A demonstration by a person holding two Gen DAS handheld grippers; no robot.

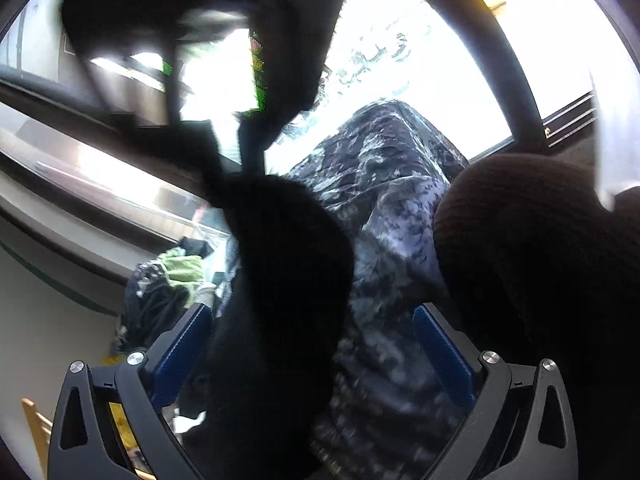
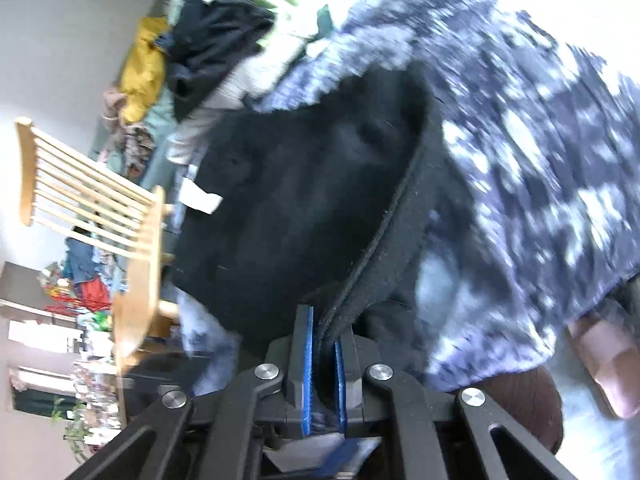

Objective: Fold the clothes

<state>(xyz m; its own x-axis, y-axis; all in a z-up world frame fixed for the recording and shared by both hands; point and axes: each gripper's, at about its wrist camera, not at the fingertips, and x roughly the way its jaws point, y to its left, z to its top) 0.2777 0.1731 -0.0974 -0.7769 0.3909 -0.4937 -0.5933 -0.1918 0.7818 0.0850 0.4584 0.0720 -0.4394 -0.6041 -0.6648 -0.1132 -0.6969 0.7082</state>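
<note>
A fleece garment [image 2: 520,152], mottled blue and white with a black lining [image 2: 304,184], hangs bunched up close to both cameras. My right gripper [image 2: 324,320] is shut on its black hem, which runs up from between the blue pads [image 2: 307,352]. In the left wrist view the same garment [image 1: 392,208] and a black fold of it [image 1: 288,280] hang between the fingers of my left gripper [image 1: 316,312]. Those fingers stand wide apart, and the blue pads [image 1: 440,352] do not press on the cloth.
A pile of other clothes [image 2: 208,40] with a yellow piece [image 2: 144,68] lies beyond, also showing as a clothes pile [image 1: 176,280]. A wooden chair [image 2: 92,200] stands at the left. A brown sleeve [image 1: 540,260] and a person's fingers [image 2: 608,364] are at the right. A bright window [image 1: 440,60] is behind.
</note>
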